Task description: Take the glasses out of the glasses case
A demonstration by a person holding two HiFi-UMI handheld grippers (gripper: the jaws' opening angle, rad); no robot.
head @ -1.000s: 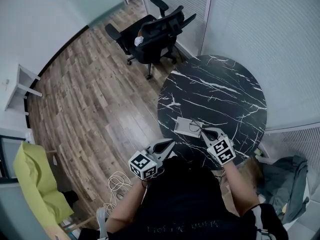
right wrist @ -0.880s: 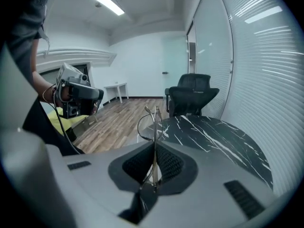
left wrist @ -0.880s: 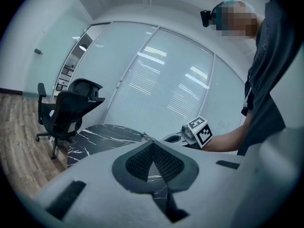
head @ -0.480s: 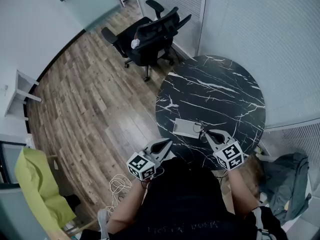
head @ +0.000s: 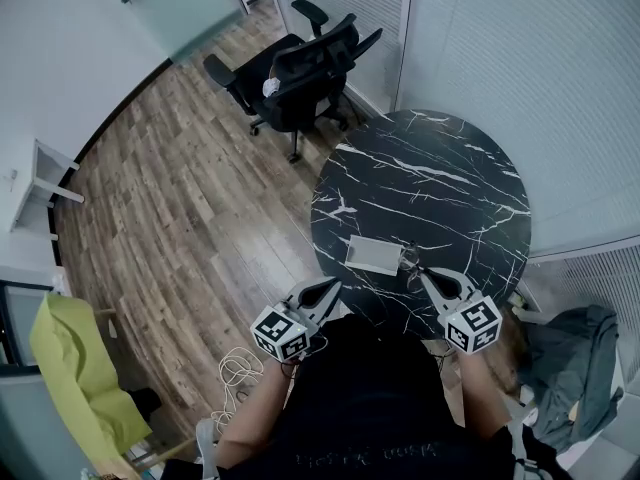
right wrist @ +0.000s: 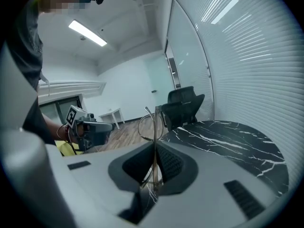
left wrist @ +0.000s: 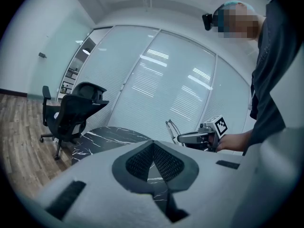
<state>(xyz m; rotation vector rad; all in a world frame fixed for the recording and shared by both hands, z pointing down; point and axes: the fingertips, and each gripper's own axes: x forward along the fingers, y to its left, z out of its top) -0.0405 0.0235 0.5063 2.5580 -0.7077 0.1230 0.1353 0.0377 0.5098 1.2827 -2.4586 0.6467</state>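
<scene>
A flat pale grey glasses case (head: 373, 255) lies near the front edge of the round black marble table (head: 440, 183). Just right of it, my right gripper (head: 420, 271) is shut on a pair of thin wire-framed glasses (head: 408, 260), held off the case. In the right gripper view the glasses (right wrist: 151, 120) stand upright between the closed pads of the right gripper (right wrist: 155, 144). My left gripper (head: 333, 285) hovers at the table's near left edge, shut and empty. In the left gripper view its pads (left wrist: 153, 144) meet, and the glasses (left wrist: 172, 128) show in the other gripper.
A black office chair (head: 300, 68) stands on the wood floor beyond the table's left side. White blinds and glass walls close off the far side. A yellow-green seat (head: 70, 368) and loose cables (head: 235, 368) are at the lower left, grey cloth (head: 580, 348) at the lower right.
My right gripper has drawn back and to the right with the glasses, away from the case. The left gripper has hardly moved.
</scene>
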